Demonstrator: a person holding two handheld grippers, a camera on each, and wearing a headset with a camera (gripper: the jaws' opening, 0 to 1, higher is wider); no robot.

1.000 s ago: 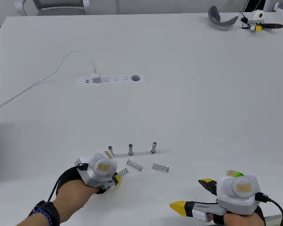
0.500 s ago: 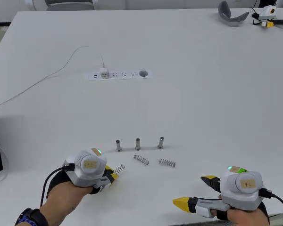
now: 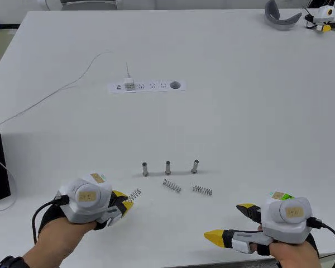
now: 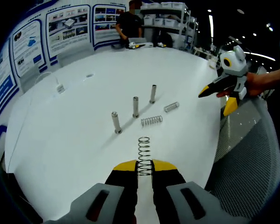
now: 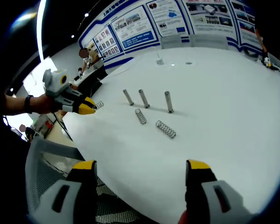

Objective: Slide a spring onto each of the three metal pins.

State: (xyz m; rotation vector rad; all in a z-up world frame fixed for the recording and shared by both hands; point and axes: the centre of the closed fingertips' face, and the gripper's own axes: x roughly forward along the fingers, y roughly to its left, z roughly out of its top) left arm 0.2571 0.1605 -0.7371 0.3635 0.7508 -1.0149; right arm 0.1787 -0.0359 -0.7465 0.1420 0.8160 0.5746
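Head view: against the picture of a second ago, the left gripper (image 3: 123, 202) stands further to the left of the three pins (image 3: 168, 167), and the held spring (image 3: 135, 194) has gone with it, away from the two loose springs (image 3: 171, 186). The pins and loose springs lie as before. The right gripper (image 3: 231, 223) remains at the near edge of the table (image 3: 240, 111), jaws spread wide, nothing between them. The pins stand upright in a row, with the loose springs flat just in front of them. Beyond the pins the tabletop is bare as far as the power strip (image 3: 147, 86) and its cable (image 3: 56, 92). Bare surface also separates the two grippers. Left gripper view: the jaws are nearly closed on the near end of the held spring, which sticks out forward towards the leftmost pin, with open table between its free end and that pin. The table edge runs close on the right, where the right gripper is seen. Right gripper view: the jaws are wide apart, with bare tabletop between them and the loose springs. The left gripper with its spring is near the table's left edge.
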